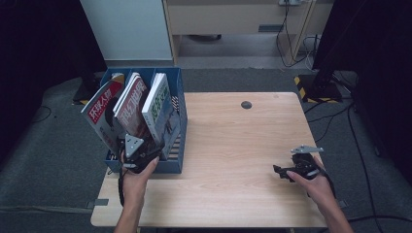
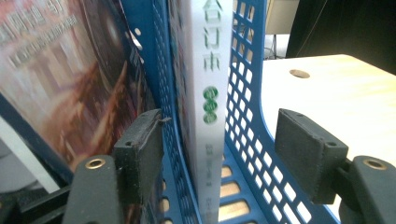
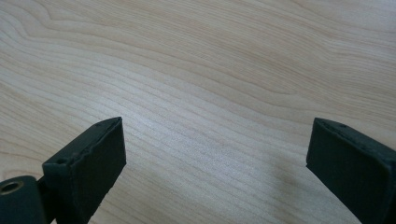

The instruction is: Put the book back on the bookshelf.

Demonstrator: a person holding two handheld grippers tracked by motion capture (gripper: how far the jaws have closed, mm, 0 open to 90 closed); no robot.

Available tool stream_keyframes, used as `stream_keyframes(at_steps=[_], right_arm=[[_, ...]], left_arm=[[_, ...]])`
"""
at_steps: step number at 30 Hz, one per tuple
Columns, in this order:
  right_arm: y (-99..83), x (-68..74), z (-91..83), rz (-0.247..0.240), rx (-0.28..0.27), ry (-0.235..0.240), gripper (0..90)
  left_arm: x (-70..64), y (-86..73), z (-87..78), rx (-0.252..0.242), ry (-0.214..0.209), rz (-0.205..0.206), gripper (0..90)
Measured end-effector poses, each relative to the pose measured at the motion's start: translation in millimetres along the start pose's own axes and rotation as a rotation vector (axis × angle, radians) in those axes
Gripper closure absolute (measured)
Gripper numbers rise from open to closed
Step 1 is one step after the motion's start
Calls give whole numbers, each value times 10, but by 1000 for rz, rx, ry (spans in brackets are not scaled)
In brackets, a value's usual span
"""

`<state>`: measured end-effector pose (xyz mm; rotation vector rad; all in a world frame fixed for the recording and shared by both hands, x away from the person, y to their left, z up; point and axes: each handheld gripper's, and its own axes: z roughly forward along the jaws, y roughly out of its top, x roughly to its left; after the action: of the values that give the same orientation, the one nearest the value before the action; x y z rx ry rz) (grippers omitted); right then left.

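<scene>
The left gripper (image 1: 138,154) is right up at the front of the blue file rack (image 1: 179,160), which sits on the left edge of the worktop (image 1: 233,145). Its jaws stand wide apart, clamped on nothing. In the left gripper view they straddle the white-spined book (image 2: 211,93) in the rack's right-hand compartment: 1 jaw sits on the far side of the perforated blue divider (image 2: 163,56), close against it, and the other hangs outside the rack's outer wall (image 2: 245,121), clear of it. The white-spined book stands upright with its spine facing the gripper, green characters and 3 green dots down it.

From above, 3 publications lean in the rack: a red-covered magazine (image 1: 99,114) at the left, a dark reddish magazine (image 1: 131,109) in the middle, and the white-spined book (image 1: 158,104) on the right.

Over on the right, the right gripper (image 1: 284,171) hovers low above bare wood near the worktop's front right corner, well apart from the rack. Its jaws are spread wide too, empty, pointing at plain wood grain.
</scene>
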<state>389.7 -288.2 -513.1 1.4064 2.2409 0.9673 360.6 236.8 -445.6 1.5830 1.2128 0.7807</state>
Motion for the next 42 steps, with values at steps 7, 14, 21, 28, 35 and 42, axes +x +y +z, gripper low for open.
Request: stream_keyframes(at_steps=[7, 14, 21, 28, 35, 42], right_arm=[[-3, 6, 4, -9, 6, 3, 48], [-14, 14, 64, 0, 59, -10, 63], [-19, 28, 81, -3, 70, -3, 63], [-25, 33, 96, -11, 73, -5, 63], [-28, 30, 101, -13, 76, -2, 64], [-24, 49, 106, -20, 79, 3, 63]], left_arm=[[-41, -68, -19, 0, 10, -5, 305], [-86, -28, -61, -10, -7, -18, 301], [-131, -13, -59, -15, -32, -14, 312], [-239, 3, -59, -18, -42, 8, 313], [-328, -12, 4, -5, -89, 31, 309], [-370, 11, 46, -25, -152, 49, 293]])
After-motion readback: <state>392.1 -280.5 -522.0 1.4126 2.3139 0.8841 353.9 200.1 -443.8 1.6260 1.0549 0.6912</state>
